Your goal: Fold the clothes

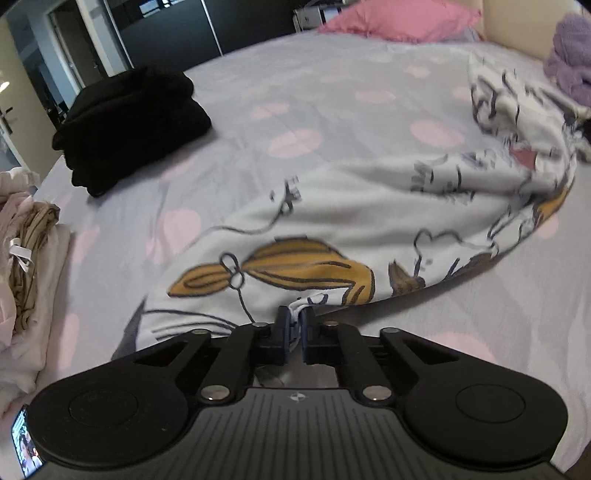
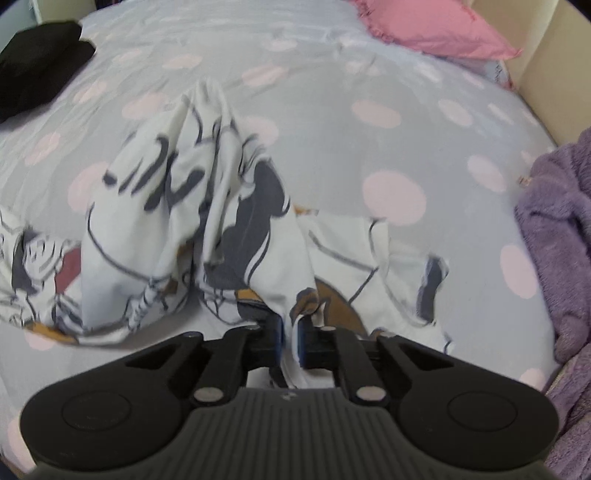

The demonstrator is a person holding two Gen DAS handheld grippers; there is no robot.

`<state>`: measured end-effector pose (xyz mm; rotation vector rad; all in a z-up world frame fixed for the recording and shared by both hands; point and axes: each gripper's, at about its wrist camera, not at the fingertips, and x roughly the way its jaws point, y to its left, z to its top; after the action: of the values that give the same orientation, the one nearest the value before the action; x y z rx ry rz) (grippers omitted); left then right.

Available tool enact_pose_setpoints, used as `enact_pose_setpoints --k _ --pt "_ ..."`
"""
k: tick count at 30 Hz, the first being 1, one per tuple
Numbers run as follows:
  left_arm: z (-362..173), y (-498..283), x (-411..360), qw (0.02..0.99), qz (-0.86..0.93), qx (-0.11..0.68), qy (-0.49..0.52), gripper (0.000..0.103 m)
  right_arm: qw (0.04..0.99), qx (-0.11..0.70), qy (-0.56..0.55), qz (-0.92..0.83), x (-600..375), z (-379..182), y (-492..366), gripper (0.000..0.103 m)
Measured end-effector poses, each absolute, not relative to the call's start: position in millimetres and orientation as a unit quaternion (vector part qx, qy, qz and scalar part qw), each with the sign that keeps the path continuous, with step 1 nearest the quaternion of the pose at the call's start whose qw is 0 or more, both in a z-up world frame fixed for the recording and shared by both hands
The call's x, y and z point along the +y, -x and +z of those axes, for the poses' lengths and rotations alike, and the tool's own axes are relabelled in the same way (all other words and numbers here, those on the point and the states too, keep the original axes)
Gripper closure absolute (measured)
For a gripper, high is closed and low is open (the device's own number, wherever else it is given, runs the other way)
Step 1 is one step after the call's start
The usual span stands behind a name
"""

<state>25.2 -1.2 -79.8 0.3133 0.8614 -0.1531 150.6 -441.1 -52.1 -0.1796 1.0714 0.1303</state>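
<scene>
The left gripper (image 1: 294, 325) pinches one edge of the printed shirt (image 1: 332, 221) and the right gripper (image 2: 290, 334) clamps another; the shirt sags between them onto the bed (image 1: 332, 92) (likely spread for folding).

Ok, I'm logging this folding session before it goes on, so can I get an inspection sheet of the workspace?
Surface: bed sheet, grey with pink dots.
Job's things: printed white garment, partly spread, bunched at the right end.
Clutter: folded black garment; pale clothes pile; purple fleece; pink pillow.
Grippers: left gripper shut on garment edge; right gripper shut on bunched fabric.
Cables: nothing seen.
Surroundings: cream headboard; dark doorway; lit phone screen.
</scene>
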Motion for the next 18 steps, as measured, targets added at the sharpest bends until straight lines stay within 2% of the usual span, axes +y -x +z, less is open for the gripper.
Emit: enact_pose_setpoints --k 6,18 --pt "-38.4 -18.0 21.1 0.924 -0.044 0.371 -0.085 0.101 0.885 0.46 0.074 0.017 -441.8 -27.6 -148.1 0.095" --pt "83.8 -19.9 108.7 0.964 0.072 0.254 -0.041 0.102 0.95 0.275 0.046 -0.139 -470.9 52.4 -109.2 0.096"
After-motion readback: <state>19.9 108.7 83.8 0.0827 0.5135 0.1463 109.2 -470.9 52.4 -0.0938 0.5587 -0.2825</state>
